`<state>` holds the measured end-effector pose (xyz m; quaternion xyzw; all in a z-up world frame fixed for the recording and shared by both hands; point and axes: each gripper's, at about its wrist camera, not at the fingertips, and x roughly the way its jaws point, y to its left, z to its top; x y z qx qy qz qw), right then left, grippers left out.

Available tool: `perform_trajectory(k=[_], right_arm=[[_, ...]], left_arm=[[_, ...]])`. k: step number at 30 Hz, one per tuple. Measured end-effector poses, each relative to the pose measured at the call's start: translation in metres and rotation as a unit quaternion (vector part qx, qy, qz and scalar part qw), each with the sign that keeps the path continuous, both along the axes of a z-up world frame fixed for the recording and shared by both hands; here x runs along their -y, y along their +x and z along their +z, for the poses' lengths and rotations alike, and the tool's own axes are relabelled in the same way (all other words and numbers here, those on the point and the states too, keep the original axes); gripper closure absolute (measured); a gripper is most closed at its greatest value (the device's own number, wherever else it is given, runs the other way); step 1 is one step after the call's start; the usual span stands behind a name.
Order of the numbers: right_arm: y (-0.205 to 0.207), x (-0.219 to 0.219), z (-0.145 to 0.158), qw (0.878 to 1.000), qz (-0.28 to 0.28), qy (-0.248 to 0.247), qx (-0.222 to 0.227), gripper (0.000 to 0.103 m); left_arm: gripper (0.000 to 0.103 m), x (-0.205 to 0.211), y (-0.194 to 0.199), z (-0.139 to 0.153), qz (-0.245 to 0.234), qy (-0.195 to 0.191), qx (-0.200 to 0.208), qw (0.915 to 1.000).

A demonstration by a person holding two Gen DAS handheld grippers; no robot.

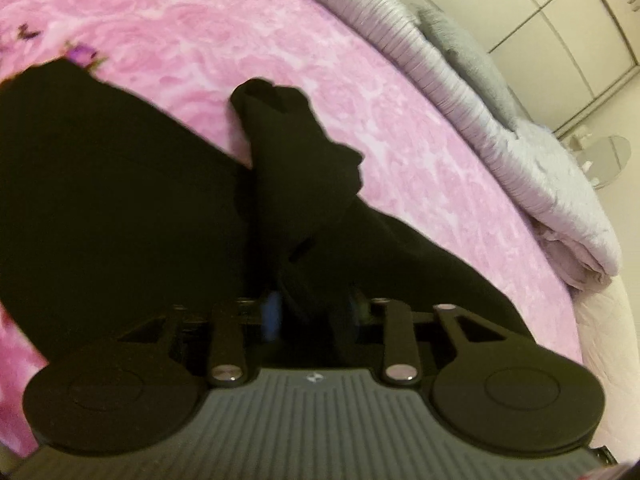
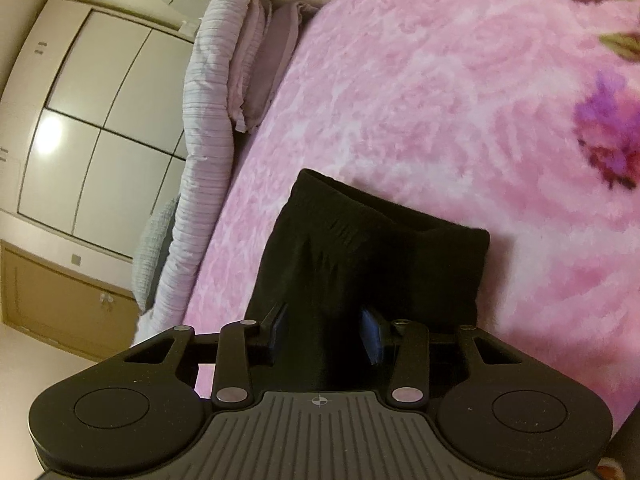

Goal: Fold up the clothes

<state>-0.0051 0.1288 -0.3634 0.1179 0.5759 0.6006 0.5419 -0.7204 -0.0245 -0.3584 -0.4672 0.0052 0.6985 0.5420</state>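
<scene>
Right up close I see my left gripper (image 1: pixel 310 314), w/ its blue pads (image 1: pixel 273 312) pinching a bunch of black cloth (image 1: pixel 120 200). It holds the cloth tight. In the left wrist view the black cloth spreads wide on the left side and a thin part (image 1: pixel 288 132) of it sticks up in the middle. It all lies on the pink blanket (image 1: pixel 400 120), which has a rose pattern and a purple flower (image 1: pixel 82 54) at the far left. Further right, a gray-white quilt (image 1: pixel 480 128) is rolled up at the bed's edge. Past that is a white closet (image 1: pixel 540 12).

Now the right wrist view, left to right. I see the white closet (image 2: pixel 92 128) w/ a light shining on its doors, then the rolled quilt (image 2: pixel 208 120). My right gripper (image 2: pixel 325 334) is in the middle, its pads set narrow w/ black cloth (image 2: pixel 360 248) held btwn them. That cloth has a stretchy band (image 2: pixel 344 200) at its far edge. Big purple flowers (image 2: pixel 608 136) are on the blanket (image 2: pixel 440 100) at the right.
</scene>
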Motion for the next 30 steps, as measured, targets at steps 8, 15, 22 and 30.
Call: perform_trajectory(k=[8,15,22,30], right_arm=[[0.004,0.014,0.022,0.999,0.004,0.037,0.026,0.098],[0.020,0.047,0.018,0.999,-0.013,0.025,0.022,0.098],[0.020,0.051,0.021,0.999,-0.010,0.033,0.025,0.098],[0.025,0.064,0.006,0.999,-0.029,0.020,0.023,0.100]], left_arm=[[0.101,0.026,0.012,0.032,-0.046,0.045,-0.072,0.9953],[0.101,0.055,0.021,0.025,-0.072,0.027,-0.093,0.9927],[0.101,0.064,0.032,0.021,-0.074,0.038,-0.119,0.9893],[0.101,0.066,0.036,0.008,-0.085,0.024,-0.137,0.9866]])
